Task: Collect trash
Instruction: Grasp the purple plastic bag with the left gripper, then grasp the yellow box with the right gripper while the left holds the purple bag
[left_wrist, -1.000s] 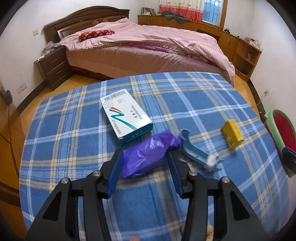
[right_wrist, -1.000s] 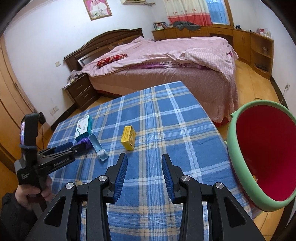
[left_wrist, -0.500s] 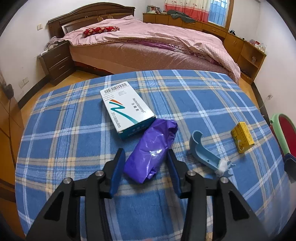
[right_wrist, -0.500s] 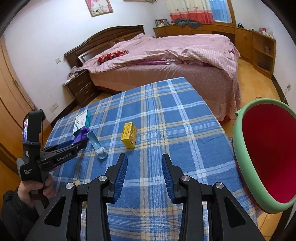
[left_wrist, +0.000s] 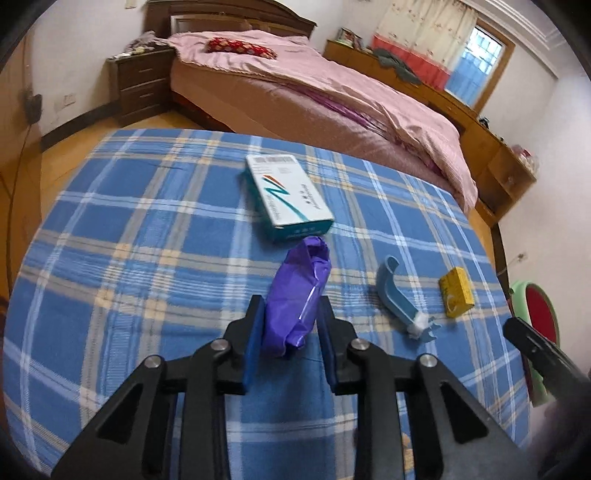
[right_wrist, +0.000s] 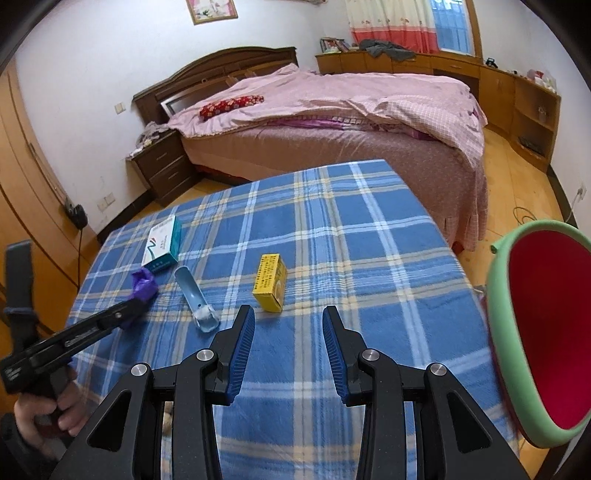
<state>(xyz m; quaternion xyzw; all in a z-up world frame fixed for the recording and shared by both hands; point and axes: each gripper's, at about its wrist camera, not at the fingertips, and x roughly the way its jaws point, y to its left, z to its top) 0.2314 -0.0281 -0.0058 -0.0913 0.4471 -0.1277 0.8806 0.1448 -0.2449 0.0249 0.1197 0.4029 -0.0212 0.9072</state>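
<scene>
On the blue plaid table lie a crumpled purple bag, a white-and-teal medicine box, a light blue plastic scoop and a small yellow box. My left gripper is shut on the near end of the purple bag; it also shows in the right wrist view with the bag. My right gripper is open and empty, just short of the yellow box. A green bin with a red inside stands at the right.
A bed with pink covers stands beyond the table, with a nightstand to its left and wooden cabinets along the back wall. The table's right edge lies close to the bin.
My left gripper has closed from wide open onto the purple bag and turned a little. My right gripper has moved closer to the yellow box, still open.
</scene>
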